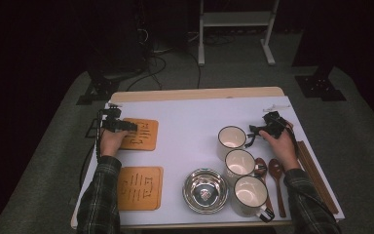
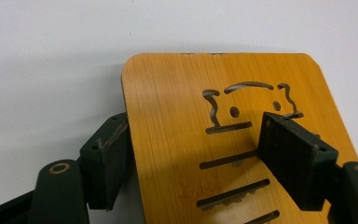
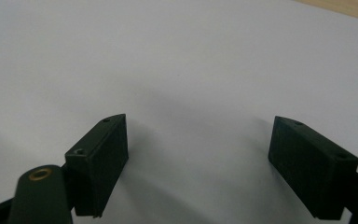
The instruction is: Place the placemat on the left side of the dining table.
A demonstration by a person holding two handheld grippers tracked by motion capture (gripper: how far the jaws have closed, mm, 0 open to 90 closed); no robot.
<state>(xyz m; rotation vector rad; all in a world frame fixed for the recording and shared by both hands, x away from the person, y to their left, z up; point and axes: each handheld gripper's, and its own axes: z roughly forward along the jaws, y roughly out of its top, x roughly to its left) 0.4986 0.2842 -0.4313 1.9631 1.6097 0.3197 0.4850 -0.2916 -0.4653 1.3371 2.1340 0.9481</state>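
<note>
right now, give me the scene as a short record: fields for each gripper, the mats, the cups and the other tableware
left gripper: open, fingers straddling the far wooden mat, pads not pressing it
right gripper: open, nothing between the fingers, beside the far cup
mats: two, far one by the left gripper, near mat lying flat
cups: three white, in a row at the right
bowl: steel, left of the nearest cup
spoons: two wooden, right of the cups
table: white top
</note>
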